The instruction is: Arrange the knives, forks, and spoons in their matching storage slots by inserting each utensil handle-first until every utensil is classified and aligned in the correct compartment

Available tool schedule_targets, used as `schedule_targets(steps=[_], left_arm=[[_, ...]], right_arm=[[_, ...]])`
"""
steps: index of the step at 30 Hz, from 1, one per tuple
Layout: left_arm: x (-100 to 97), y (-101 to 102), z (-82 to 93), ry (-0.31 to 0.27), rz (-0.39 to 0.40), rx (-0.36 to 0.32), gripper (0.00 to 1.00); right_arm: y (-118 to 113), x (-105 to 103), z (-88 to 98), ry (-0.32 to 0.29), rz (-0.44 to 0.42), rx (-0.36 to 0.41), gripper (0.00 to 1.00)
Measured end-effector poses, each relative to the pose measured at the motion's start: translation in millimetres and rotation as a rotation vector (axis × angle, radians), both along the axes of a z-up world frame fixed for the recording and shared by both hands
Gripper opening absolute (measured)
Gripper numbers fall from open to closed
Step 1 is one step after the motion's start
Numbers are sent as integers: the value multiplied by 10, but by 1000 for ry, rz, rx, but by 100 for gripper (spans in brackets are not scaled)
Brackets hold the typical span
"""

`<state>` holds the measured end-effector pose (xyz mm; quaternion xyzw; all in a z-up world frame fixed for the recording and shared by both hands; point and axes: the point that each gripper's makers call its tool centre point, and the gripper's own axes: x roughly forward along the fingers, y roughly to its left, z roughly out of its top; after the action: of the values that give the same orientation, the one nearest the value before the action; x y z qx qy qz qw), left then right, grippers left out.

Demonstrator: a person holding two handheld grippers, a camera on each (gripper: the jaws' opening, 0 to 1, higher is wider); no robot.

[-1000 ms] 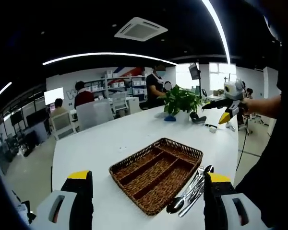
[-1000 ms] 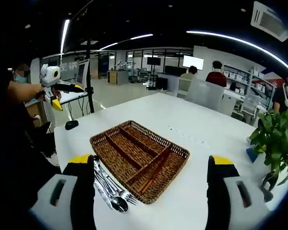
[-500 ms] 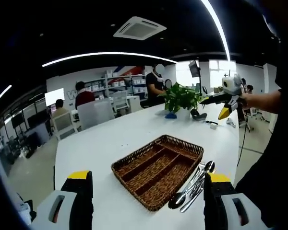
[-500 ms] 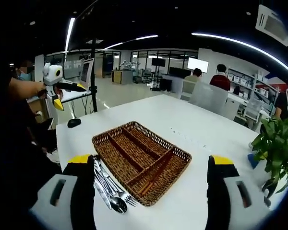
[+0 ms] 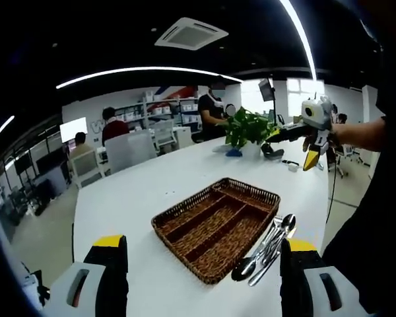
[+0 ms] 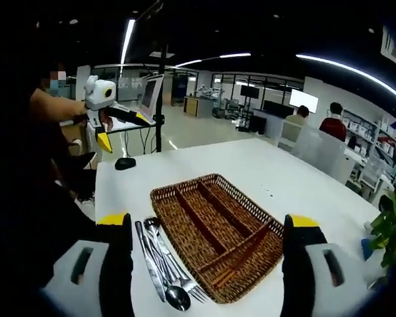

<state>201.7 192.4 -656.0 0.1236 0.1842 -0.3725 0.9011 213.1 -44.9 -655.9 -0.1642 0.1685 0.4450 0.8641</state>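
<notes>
An open-plan office with dark ceiling, strip lights and seated people is surrounding a long white tabletop (image 5: 138, 198) (image 6: 264, 172). A wicker cutlery tray (image 5: 214, 224) (image 6: 218, 231) with long compartments and one short cross compartment is lying flat on the tabletop, and its compartments are showing nothing but bare weave. A bundle of utensils (image 5: 264, 247) (image 6: 165, 267) is lying on the tabletop just beside one long edge of the tray; a spoon (image 5: 285, 224) (image 6: 177, 297), a knife (image 6: 147, 261) and a fork (image 6: 195, 290) are distinguishable, and the pieces are overlapping one another. The left gripper (image 5: 201, 277) is hovering above the near end of the tray, released, with its jaws spread wide and nothing between them. The right gripper (image 6: 208, 264) is likewise hovering over the tray, jaws spread wide and holding nothing. In each view the opposite gripper (image 5: 310, 129) (image 6: 102, 109) is appearing raised in the air in a person's hand, well apart from the tray. A potted plant (image 5: 247, 132) (image 6: 393, 224) is standing at the far end of the tabletop, and a dark mouse-like object (image 6: 125, 163) is resting near one corner.
</notes>
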Motion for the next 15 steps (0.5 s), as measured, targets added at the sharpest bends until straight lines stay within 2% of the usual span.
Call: schedule_targets(steps=[7, 10, 15], left_arm=[[-24, 94, -55, 12, 9, 0, 100], [-34, 129, -57, 16, 10, 2, 100], [-13, 211, -31, 9, 24, 3, 100]], right_arm=[[387, -71, -282, 34, 100, -30, 82], [478, -71, -401, 52, 117, -49, 82], [631, -88, -569, 79, 151, -61, 74]])
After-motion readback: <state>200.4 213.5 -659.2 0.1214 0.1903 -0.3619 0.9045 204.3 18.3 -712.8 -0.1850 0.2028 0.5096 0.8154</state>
